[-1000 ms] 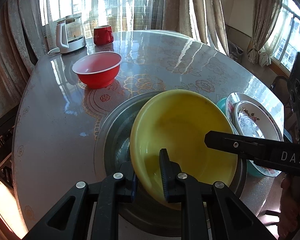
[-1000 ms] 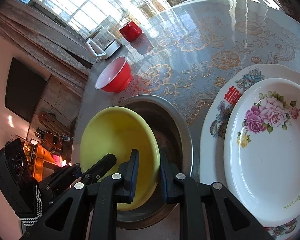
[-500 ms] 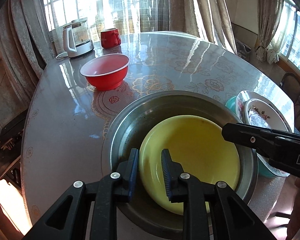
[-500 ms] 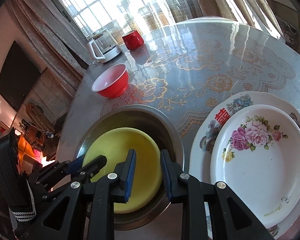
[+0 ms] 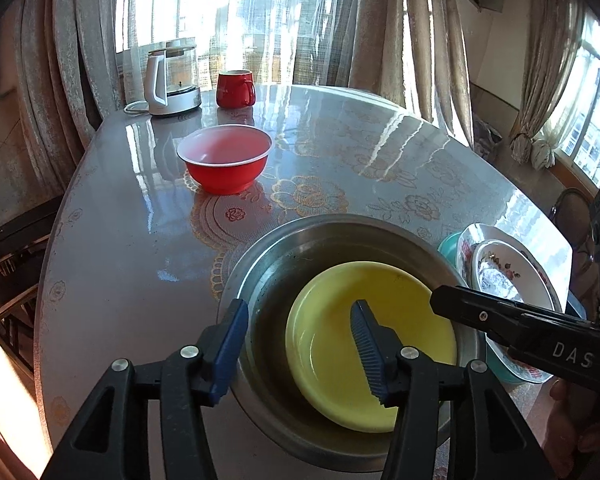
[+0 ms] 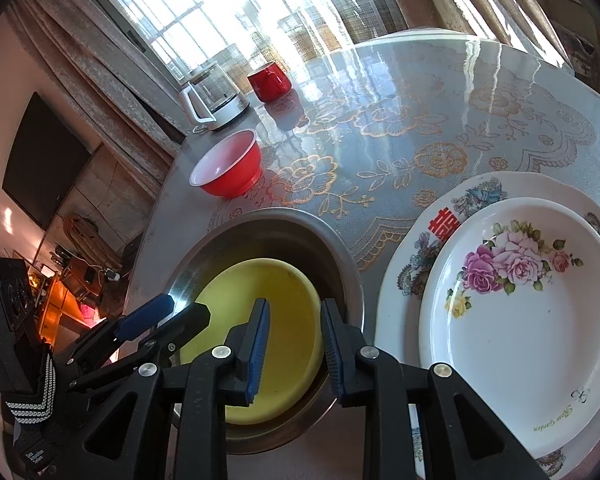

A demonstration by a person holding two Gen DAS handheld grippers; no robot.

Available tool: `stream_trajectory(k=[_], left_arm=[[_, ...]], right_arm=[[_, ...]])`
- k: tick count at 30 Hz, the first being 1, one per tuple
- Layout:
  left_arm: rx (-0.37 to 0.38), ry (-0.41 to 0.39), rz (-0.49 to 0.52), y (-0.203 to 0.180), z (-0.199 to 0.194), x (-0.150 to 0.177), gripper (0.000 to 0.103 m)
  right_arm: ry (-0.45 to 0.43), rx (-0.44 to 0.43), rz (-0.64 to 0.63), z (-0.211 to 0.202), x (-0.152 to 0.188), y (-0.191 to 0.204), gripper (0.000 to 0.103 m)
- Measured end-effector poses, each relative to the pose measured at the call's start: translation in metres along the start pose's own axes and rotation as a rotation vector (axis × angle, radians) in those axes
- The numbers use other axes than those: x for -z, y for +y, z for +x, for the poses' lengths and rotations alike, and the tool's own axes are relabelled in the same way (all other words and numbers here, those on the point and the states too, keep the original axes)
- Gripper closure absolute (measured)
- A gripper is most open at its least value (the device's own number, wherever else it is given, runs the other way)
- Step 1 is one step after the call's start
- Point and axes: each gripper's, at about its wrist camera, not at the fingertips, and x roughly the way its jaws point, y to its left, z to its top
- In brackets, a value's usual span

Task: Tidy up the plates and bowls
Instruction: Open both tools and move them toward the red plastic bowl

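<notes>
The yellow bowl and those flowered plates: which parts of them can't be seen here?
- yellow bowl: near rim, both views, behind black fingers.
- flowered plate: right edge cut off, right wrist view.
- teal dish: left wrist view, mostly under the plates.
- metal basin: floor covered by the bowl.

A round table (image 5: pixel 132 264) is carrying everything. At its near edge a metal basin (image 5: pixel 268 264) is sitting, and a shallow bowl (image 5: pixel 380 320) is lying inside it, toward the basin's near right side. Just to the right of the basin a stack of plates (image 6: pixel 420 240) is resting, the smaller flowered plate (image 6: pixel 520 320) lying on top of the larger one. Behind the basin, toward the left, a small bowl (image 5: pixel 225 158) is standing alone on the tabletop. Farther back, at the table's far edge by the window, a kettle (image 5: pixel 171 78) is sitting with a mug (image 5: pixel 235 89) just to its right.
</notes>
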Motion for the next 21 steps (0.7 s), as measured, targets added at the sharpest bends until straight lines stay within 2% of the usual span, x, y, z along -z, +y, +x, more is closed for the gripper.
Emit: stream_trajectory(k=[2,4,6,11,15,18,21], left_arm=[[-0.015,-0.022,-0.008,0.001,-0.006,-0.002,0.043],[-0.010,-0.057,-0.038,0.006,-0.013,-0.005,0.032],[-0.001,-0.081,-0.072,0.012,-0.019,-0.008,0.025],[-0.039,-0.089,-0.152,0.033,-0.018,-0.018,0.022],[-0.064,-0.102,-0.279,0.058,-0.013,-0.026,0.015],[-0.074,-0.095,-0.362,0.079,-0.004,-0.033,0.015],[-0.128,-0.084,-0.394,0.092,0.011,-0.045,0.014]], right_arm=[[0.000,-0.006,0.006,0.000,0.000,-0.001,0.077],[0.002,-0.011,0.015,0.000,0.000,-0.002,0.076],[0.013,-0.019,0.026,0.000,-0.001,-0.003,0.075],[0.011,-0.035,0.049,-0.004,-0.009,-0.006,0.074],[-0.017,-0.025,0.052,-0.009,-0.017,-0.006,0.072],[-0.025,-0.014,0.057,-0.008,-0.023,-0.006,0.071],[-0.019,-0.006,0.056,-0.002,-0.027,-0.005,0.071]])
